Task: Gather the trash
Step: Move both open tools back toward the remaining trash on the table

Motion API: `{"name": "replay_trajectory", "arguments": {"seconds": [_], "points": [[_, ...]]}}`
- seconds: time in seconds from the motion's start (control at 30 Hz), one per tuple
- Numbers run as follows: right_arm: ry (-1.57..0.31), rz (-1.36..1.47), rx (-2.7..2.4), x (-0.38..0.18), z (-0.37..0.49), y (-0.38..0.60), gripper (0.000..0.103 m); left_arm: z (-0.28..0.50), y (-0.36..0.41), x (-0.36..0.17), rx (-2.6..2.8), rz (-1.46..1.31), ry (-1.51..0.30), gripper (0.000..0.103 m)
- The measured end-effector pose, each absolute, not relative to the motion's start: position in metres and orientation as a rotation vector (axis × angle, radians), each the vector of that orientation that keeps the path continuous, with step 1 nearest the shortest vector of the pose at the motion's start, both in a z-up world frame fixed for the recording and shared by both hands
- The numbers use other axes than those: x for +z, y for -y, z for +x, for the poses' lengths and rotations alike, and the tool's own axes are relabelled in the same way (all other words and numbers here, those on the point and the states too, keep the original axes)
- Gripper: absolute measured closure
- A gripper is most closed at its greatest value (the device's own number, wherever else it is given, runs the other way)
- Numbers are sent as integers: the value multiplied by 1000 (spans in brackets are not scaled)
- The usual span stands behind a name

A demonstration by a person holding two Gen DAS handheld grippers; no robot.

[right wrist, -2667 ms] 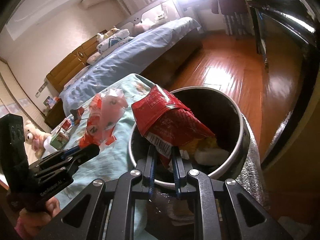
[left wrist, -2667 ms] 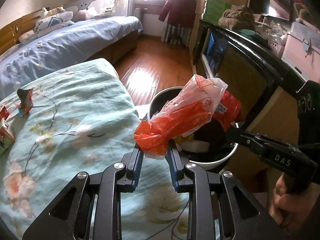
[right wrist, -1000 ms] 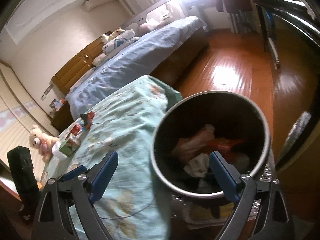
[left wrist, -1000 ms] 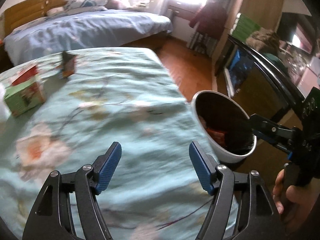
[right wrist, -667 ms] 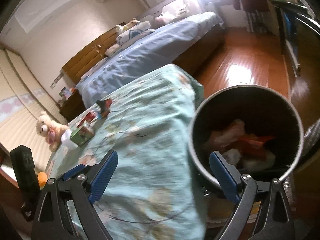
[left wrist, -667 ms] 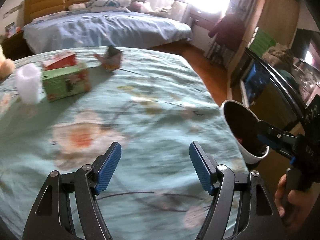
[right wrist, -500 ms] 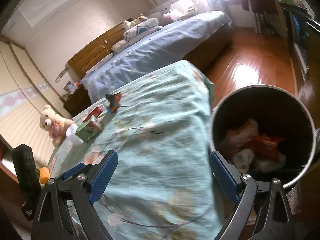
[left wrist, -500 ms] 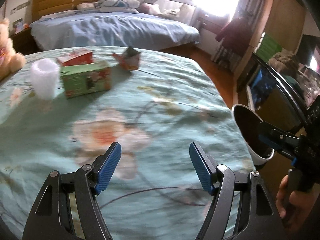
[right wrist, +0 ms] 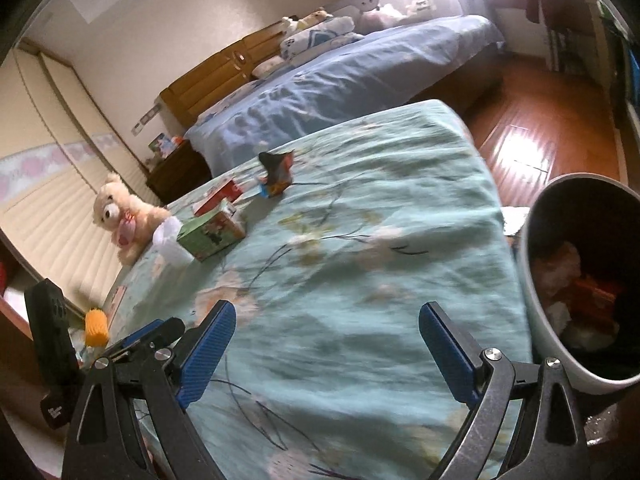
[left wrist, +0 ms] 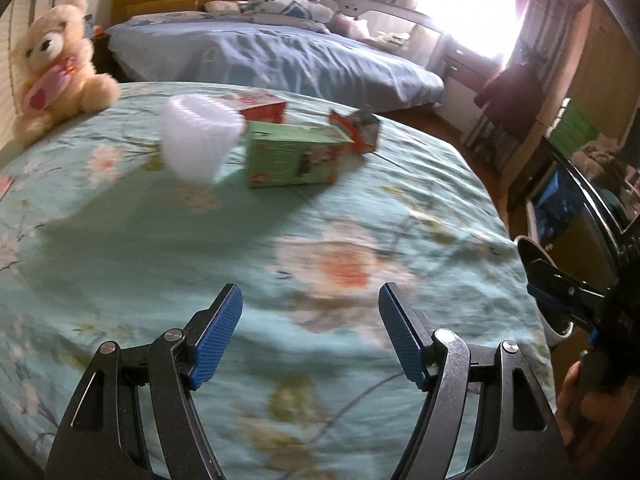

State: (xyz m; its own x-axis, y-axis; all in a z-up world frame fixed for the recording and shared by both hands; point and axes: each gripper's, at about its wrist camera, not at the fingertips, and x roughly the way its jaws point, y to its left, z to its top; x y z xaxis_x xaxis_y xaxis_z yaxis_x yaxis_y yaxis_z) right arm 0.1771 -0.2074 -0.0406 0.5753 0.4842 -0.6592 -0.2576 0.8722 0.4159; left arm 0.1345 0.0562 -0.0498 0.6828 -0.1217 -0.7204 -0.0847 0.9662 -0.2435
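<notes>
My left gripper [left wrist: 310, 332] is open and empty above the floral teal cloth [left wrist: 120, 240]. Ahead of it lie a green carton [left wrist: 294, 156], a white plastic cup [left wrist: 198, 144], a red box [left wrist: 260, 105] and a crumpled red wrapper [left wrist: 356, 130]. My right gripper [right wrist: 326, 350] is open and empty over the same cloth [right wrist: 360, 280]. The white trash bin [right wrist: 580, 276] stands at its right, with wrappers inside. The green carton [right wrist: 212, 236], red box [right wrist: 218, 196] and wrapper [right wrist: 276, 174] lie far ahead. The bin's rim [left wrist: 534, 256] shows in the left wrist view.
A teddy bear [left wrist: 56, 68] sits at the table's far left edge. An orange object [right wrist: 96, 326] lies at the near left. A blue bed [left wrist: 280, 60] stands behind the table. A black TV stand [left wrist: 580, 208] is on the right, wooden floor [right wrist: 552, 128] beyond.
Both grippers let their wrappers go into the bin and opened. Both views have since swung left, away from the bin, toward the carton, cup and boxes on the table.
</notes>
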Motion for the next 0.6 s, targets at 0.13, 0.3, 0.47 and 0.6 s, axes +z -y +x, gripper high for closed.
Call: {"name": "replay_trajectory", "arguments": {"seconds": [0.13, 0.3, 0.47, 0.6], "points": [[-857, 268, 461, -42, 182, 191, 9, 134, -76, -52, 13, -285, -820, 31], [-861, 251, 470, -43, 190, 179, 9, 138, -93, -54, 44, -297, -817, 31], [-870, 238, 481, -45, 203, 165, 9, 145, -106, -56, 69, -304, -819, 31], [-879, 235, 488, -48, 216, 156, 9, 155, -113, -57, 87, -304, -821, 31]]}}
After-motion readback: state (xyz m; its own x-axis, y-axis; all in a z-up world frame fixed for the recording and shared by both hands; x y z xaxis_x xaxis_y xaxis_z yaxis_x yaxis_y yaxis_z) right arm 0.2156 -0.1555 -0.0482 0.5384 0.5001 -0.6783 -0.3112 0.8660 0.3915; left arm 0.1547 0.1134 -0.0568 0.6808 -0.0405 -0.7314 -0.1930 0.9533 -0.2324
